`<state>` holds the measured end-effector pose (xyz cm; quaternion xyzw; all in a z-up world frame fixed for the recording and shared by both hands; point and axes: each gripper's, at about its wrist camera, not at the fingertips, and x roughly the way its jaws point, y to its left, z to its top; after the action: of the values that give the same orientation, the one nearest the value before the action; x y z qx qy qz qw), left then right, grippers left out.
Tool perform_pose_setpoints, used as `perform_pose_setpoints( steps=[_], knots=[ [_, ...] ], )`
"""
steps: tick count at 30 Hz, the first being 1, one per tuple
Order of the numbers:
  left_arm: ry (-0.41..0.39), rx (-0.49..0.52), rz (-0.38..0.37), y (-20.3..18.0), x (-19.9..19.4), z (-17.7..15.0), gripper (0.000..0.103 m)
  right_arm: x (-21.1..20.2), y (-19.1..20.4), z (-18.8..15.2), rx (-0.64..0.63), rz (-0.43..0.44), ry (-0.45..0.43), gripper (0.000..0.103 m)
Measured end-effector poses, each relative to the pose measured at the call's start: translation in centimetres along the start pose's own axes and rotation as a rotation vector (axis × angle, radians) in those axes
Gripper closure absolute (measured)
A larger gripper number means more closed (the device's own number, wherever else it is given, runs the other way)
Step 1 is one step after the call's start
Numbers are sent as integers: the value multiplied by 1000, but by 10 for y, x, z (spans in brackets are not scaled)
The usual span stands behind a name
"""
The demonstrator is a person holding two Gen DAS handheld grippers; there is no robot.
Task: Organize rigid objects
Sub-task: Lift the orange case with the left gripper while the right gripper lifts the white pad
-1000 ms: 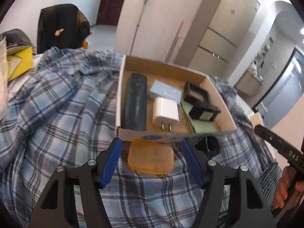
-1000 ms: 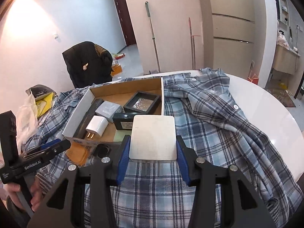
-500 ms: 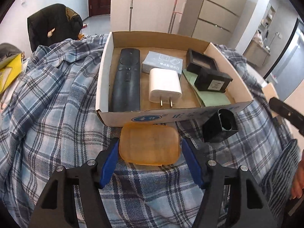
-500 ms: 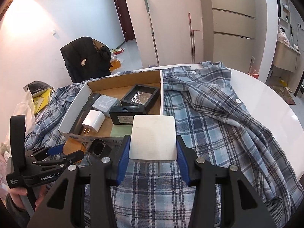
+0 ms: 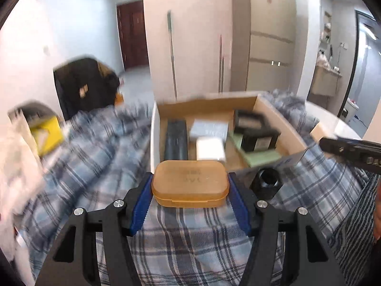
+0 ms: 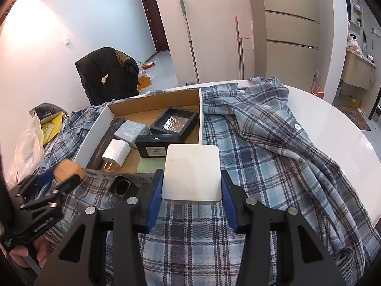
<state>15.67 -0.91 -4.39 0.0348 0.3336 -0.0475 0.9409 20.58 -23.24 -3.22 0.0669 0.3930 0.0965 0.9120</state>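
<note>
On the shirt-draped table [image 6: 333, 128], the cardboard box [image 6: 92, 133] ahead of both claws is part-filled; left claw [image 5: 190, 188], its jaws just closing, grips the amber case [image 5: 189, 183], right claw [image 6: 190, 186] clamps a white charger [image 6: 191, 174], both unboxed.

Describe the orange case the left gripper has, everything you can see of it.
The orange case is a translucent amber plastic box, rounded rectangular, with a lid seam around its side and faint embossed marks on top. It lies flat, lid up and closed, clamped at its short ends between the left gripper's blue fingers, lifted just before the cardboard box.
</note>
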Motion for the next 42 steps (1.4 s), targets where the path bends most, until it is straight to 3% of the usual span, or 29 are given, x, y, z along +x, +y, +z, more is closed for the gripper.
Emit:
perform_pose_setpoints(
  steps=[4,10,18,26,30,32,35,37,40,42],
  knots=[
    [-131,2,-9,-3,-26,6,40,-8,1,2,0,19,-38,59],
    [-322,2,24,-3,-72,17,40,-35,9,6,-30,79,-175,58],
    [-431,36,55,-3,-128,60,40,-84,25,30,-79,77,-305,58],
    [-534,-50,14,0,-164,95,39,-136,40,55,-98,95,-433,58],
    [-489,-20,13,-8,-149,123,39,-145,48,72,-77,108,-480,59],
    [-410,-11,8,-9,-128,139,39,-141,50,84,-56,108,-482,59],
    [-251,-62,-64,1,-84,149,39,-127,47,95,-19,112,-475,58],
    [-159,-93,-63,10,-50,144,39,-110,44,97,-9,92,-458,59],
    [-51,-56,-26,12,-5,129,39,-80,39,91,-16,72,-404,59],
    [18,-79,-46,17,23,114,39,-56,36,85,-21,53,-355,59]
  ],
)
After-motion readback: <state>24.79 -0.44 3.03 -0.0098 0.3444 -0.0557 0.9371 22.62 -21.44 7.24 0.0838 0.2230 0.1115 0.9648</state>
